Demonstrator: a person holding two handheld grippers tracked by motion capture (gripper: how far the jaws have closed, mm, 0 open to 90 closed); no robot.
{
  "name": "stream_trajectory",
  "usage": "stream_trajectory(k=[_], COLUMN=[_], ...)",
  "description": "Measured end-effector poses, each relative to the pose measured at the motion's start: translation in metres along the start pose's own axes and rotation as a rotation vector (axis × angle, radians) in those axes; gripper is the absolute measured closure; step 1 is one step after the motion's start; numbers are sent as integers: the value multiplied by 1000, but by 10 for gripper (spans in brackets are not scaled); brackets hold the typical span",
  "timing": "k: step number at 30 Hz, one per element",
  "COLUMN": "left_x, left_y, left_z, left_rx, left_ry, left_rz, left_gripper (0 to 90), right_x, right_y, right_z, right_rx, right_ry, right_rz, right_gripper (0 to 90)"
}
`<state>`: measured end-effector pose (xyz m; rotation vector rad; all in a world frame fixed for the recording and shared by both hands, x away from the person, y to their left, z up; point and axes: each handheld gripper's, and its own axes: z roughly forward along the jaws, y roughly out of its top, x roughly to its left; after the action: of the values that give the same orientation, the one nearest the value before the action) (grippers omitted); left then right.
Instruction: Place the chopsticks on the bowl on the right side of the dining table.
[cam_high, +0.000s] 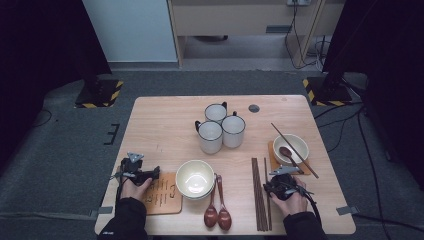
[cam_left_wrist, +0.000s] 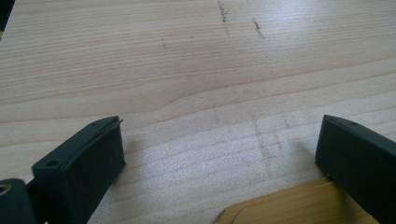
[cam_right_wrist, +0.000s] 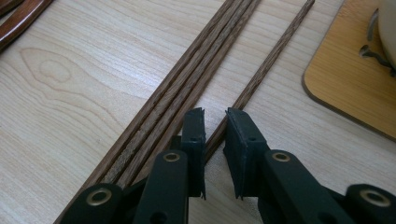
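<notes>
Now, your right tongs (cam_right_wrist: 215, 126) sit low in the right gripper view, with one jaw on each side of the single chopstick (cam_right_wrist: 271, 60). That stick lies alone, a little apart from the bunch of three chopsticks (cam_right_wrist: 196, 74) on its left. This helps you, because you can pinch one stick without dragging the others along. The jaws are close together, but a thin gap shows beside the stick, so they look released and not yet squeezing.

In the high view, the same stick (cam_high: 266, 187) lies at the lower right of the table (cam_high: 165, 125), just left of your right hand. Up and to the right of it stands a bowl (cam_high: 291, 146) on a small wooden mat (cam_high: 274, 159). A spoon and one chopstick already rest on that bowl. My guess is that it needs one more stick to make a pair, and that is why you are reaching for a single one.

Your left tongs (cam_left_wrist: 219, 140) are wide open and hold nothing. In the left gripper view you see bare table between the jaws, and the corner of a wooden board (cam_left_wrist: 280, 205) pokes in at the bottom right. In the high view, the left tongs (cam_high: 150, 175) rest at the lower left by that board (cam_high: 162, 197) — out of the way.

Squeeze gently and keep the stick in the middle of the pads, because a thin stick can roll or slip out sideways.
</notes>
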<state>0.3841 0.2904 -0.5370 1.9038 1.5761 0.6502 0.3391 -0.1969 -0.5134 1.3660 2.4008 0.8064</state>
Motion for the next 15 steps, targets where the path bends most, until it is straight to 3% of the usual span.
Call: stream_trajectory(k=[15], left_x=[0], left_y=[0], left_z=[0], left_rx=[0], left_ry=[0], left_rz=[0], left_gripper=[0], right_x=[-2], right_y=[0], right_z=[-1], right_rx=[3], right_ry=[-24], right_rz=[4], right_gripper=[783])
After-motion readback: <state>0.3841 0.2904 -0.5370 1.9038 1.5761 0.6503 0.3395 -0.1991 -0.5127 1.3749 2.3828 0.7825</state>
